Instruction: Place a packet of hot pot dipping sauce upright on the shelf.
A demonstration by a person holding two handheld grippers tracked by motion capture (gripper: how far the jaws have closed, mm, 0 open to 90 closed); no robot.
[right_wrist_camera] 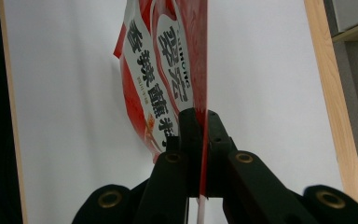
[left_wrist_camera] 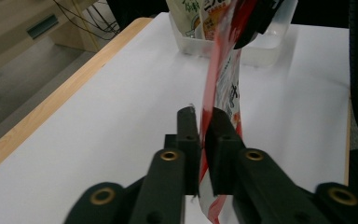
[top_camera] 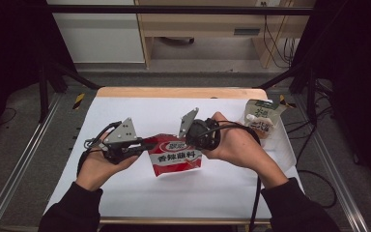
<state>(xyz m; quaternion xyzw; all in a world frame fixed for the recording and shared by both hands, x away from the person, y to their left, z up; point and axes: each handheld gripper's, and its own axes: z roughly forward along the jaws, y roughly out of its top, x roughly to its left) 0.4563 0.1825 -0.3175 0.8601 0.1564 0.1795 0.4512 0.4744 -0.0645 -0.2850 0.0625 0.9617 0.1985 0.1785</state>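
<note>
**A:** Item one, far left?

**B:** Left hand-held gripper [top_camera: 147, 143], one unit, held in the person's left hand [top_camera: 96, 166]. Its jaws are pinched on the left edge of the red sauce pouch [top_camera: 176, 154]; in the left gripper view the pouch edge [left_wrist_camera: 214, 116] runs straight between the two black pads, with a sliver of slack on the left pad.

**A:** The pouch itself?

**B:** One red pouch, white label band with dark lettering. It hangs between the two grippers, above the white table [top_camera: 125, 193], near the middle and toward the person's side. Whether its lower edge touches the table cannot be told.

**A:** Next to the right?

**B:** Right hand-held gripper [top_camera: 186, 140], one unit, in the right hand [top_camera: 234, 145]. Jaws pressed together on the pouch's upper right edge; the right gripper view shows the thin red film [right_wrist_camera: 204, 140] clamped between the pads, label side [right_wrist_camera: 168, 93] turned left.

**A:** Far right?

**B:** One clear plastic tray [top_camera: 284, 145] at the table's right edge, well apart from the pouch. It holds one green-and-white spouted pouch [top_camera: 261, 112] with at least one more packet [top_camera: 262, 126] beneath; an exact count there cannot be made.

**A:** Totals?

**B:** Grippers, two. Red pouch, one. Tray, one. Table, one.
</note>
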